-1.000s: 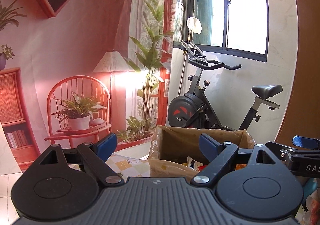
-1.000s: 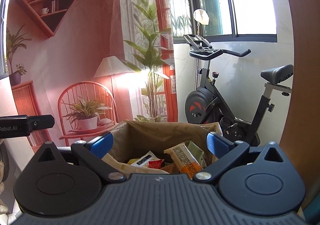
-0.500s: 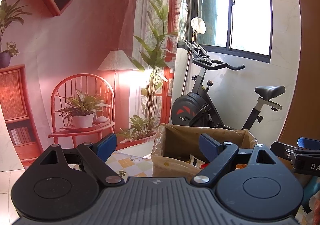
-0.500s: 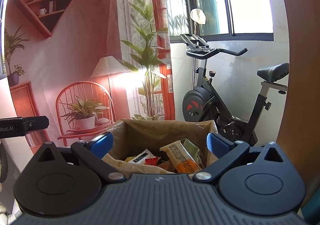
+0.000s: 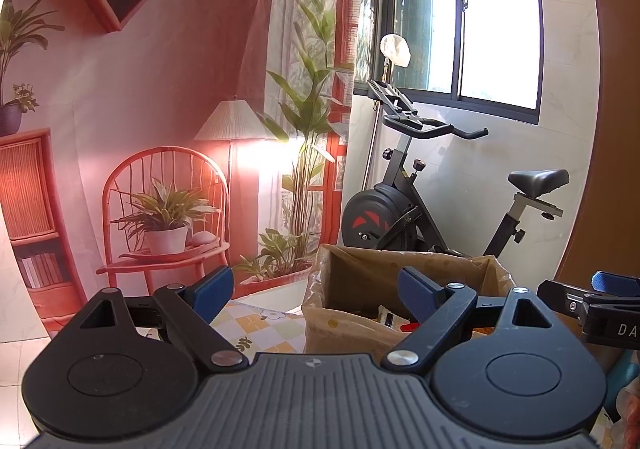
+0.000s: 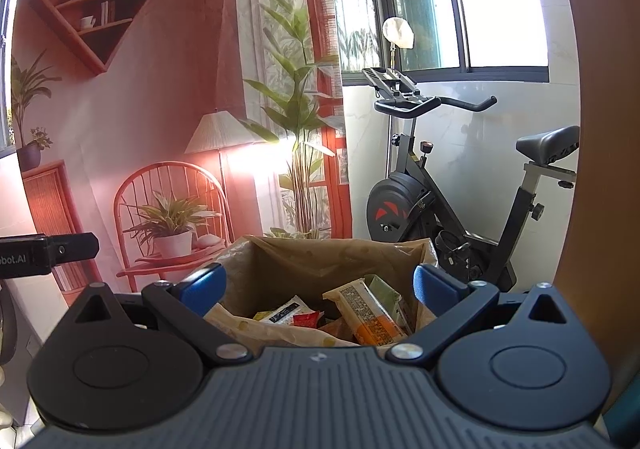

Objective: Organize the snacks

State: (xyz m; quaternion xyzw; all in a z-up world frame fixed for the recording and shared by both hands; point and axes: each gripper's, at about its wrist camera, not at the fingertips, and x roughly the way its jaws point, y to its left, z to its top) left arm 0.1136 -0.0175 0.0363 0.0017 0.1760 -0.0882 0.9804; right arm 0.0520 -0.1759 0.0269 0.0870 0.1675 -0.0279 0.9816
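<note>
snack packets [image 6: 362, 313] lie in the paper bag [image 6: 320, 261], which stands ahead of the right gripper [image 6: 320, 287]; the exercise bike [image 6: 448, 185] stands behind it, the left gripper [image 5: 316, 289] to its left.

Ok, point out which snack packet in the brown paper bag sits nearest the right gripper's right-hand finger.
The long orange-and-tan packet with printed text: it leans at the bag's right side; the white sachet and small red packet lie further left.

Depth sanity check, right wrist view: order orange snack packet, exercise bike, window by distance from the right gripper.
1. Orange snack packet: inside the brown bag, just ahead of the right gripper.
2. Exercise bike: behind the bag, right.
3. Window: above the bike, farthest.
</note>
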